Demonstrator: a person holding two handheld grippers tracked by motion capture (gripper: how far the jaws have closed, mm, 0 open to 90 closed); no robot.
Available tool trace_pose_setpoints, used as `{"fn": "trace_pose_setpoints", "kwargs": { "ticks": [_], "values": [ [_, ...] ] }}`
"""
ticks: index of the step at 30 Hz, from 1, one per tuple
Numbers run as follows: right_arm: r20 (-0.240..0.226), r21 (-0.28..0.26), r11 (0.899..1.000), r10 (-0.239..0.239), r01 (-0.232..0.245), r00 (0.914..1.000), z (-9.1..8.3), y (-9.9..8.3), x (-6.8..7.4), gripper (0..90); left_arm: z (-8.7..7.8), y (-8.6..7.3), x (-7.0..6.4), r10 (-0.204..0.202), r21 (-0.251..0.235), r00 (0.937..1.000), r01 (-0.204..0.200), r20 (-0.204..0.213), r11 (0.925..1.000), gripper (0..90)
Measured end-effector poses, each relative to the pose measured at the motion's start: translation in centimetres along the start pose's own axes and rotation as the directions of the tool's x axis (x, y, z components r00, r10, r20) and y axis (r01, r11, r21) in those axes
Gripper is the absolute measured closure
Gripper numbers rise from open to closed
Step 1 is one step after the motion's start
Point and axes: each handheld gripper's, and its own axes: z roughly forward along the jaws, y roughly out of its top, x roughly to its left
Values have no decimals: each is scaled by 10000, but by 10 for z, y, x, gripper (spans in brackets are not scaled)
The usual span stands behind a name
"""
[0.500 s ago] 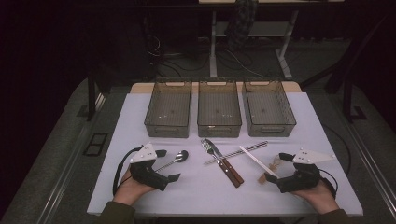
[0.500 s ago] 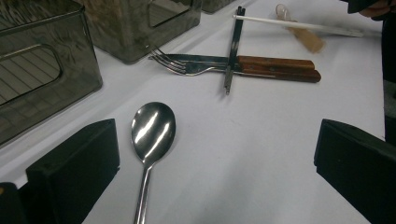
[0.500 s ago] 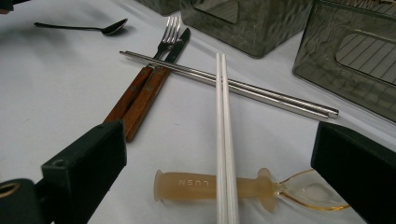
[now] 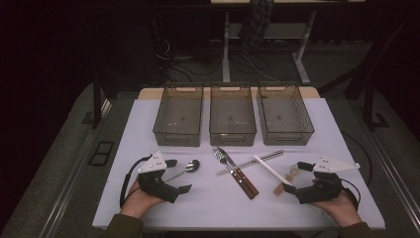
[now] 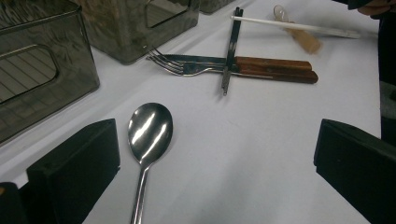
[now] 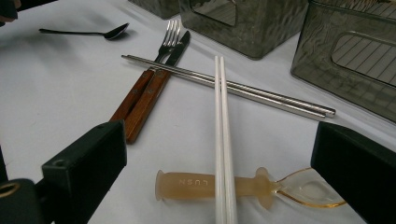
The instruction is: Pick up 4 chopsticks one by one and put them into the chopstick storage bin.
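While both hands rest at the near edge of the table [image 4: 148, 129], the left tongs [image 4: 180, 175] sit at about 7 o'clock on the white top, and their jaws stand wide apart with nothing between them. A shiny spoon [image 4: 184, 169] lies right in front of them, with its bowl pointing away toward 1 o'clock and its handle reaching back between the jaws, so it looks like the first thing to be picked up. Past it, at 12 o'clock, three see-through bins [image 4: 233, 115] stand in a row, and they look like homes for the sorted things. In the middle of the table a fork [image 5: 187, 67] and a knife [image 5: 261, 63] with wooden handles lie side by side, and a pair of metal chopsticks [image 6: 229, 86] lies across them. A little more to the right, white chopsticks [image 6: 222, 140] lie over a small amber spoon [image 6: 219, 185], so those must come off first. At 5 o'clock the right tongs [image 4: 299, 177] wait just beside that little heap, open wide and holding nothing, with the white chopsticks pointing in between the jaws.
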Motion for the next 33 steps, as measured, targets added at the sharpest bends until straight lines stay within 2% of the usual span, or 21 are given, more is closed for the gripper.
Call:
{"fn": "trace_pose_setpoints", "kwargs": {
  "ticks": [9, 18, 22, 23, 26, 27, 33],
  "values": [
    [-37, 170, 9997, 192, -192, 9998, -9, 1, -5, 35, 1, 1, -1, 61, 74, 10000, -61, -8, 10000, 0],
    [195, 309, 9987, 400, -406, 9990, -15, -1, -9, 36, 0, 0, -2, 114, 58, 9999, -115, 44, 9999, 0],
    [239, 409, 9985, 344, -354, 9991, -17, -2, -10, 37, 0, 1, -2, 117, 60, 9999, -117, 62, 9999, 0],
    [249, 457, 9983, 345, -357, 9991, -18, -3, -10, 82, 0, 1, -2, 130, 45, 9999, -130, 71, 9999, 0],
    [168, 462, 9985, 294, -301, 9994, -21, -4, -12, 102, 0, 1, -3, 141, 44, 9999, -141, 99, 9999, 0],
    [148, 472, 9984, 289, -295, 9995, -23, -5, -12, 145, 0, 0, -3, 140, 32, 9999, -140, 101, 9999, 0],
    [110, 492, 9982, 343, -348, 9994, -27, -8, -14, 156, 0, 0, -3, 115, 61, 9999, -116, 90, 9999, 0]
  ]
}}
